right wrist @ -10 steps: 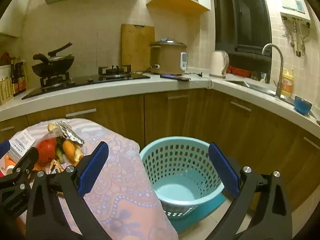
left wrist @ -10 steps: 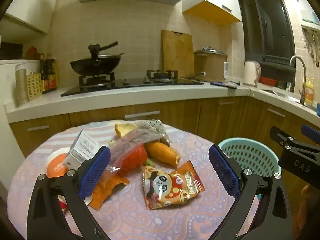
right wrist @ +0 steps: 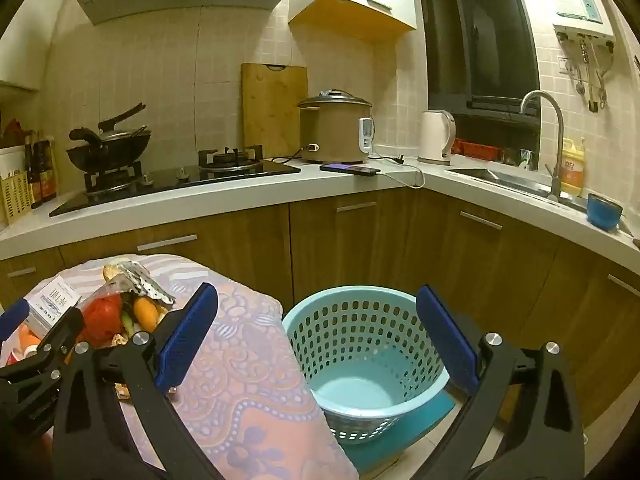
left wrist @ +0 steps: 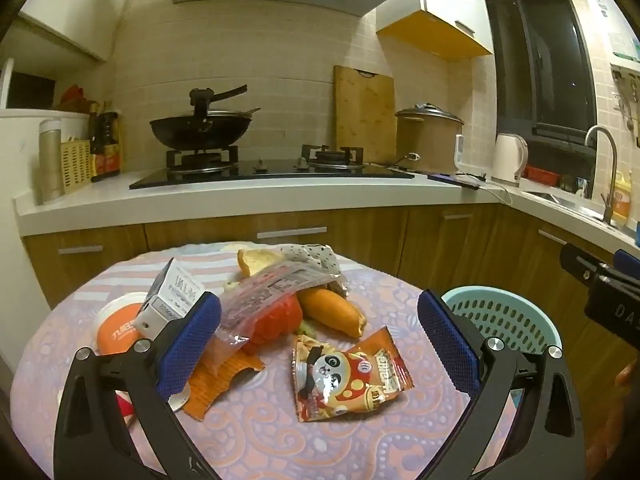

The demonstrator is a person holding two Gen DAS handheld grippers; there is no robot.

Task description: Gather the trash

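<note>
A heap of trash lies on the round table (left wrist: 260, 432) with its patterned purple cloth. A panda snack packet (left wrist: 348, 376) lies nearest, in front of my left gripper (left wrist: 318, 344), which hovers open above the cloth. Behind the packet lie a carrot (left wrist: 330, 310), a tomato (left wrist: 276, 318) under a clear wrapper (left wrist: 272, 286), a white carton (left wrist: 172, 294), an orange tub (left wrist: 118, 326) and torn orange packaging (left wrist: 218, 380). My right gripper (right wrist: 316, 338) is open and empty, facing the teal perforated basket (right wrist: 360, 356) on the floor beside the table (right wrist: 248, 380).
Wooden cabinets and a white counter wrap around behind the table. On the counter stand a wok (left wrist: 200, 128) on the hob, a cutting board (left wrist: 364, 116), a rice cooker (left wrist: 428, 140), a kettle (left wrist: 510, 160) and a sink tap (right wrist: 548, 140). The basket stands close to the cabinet corner.
</note>
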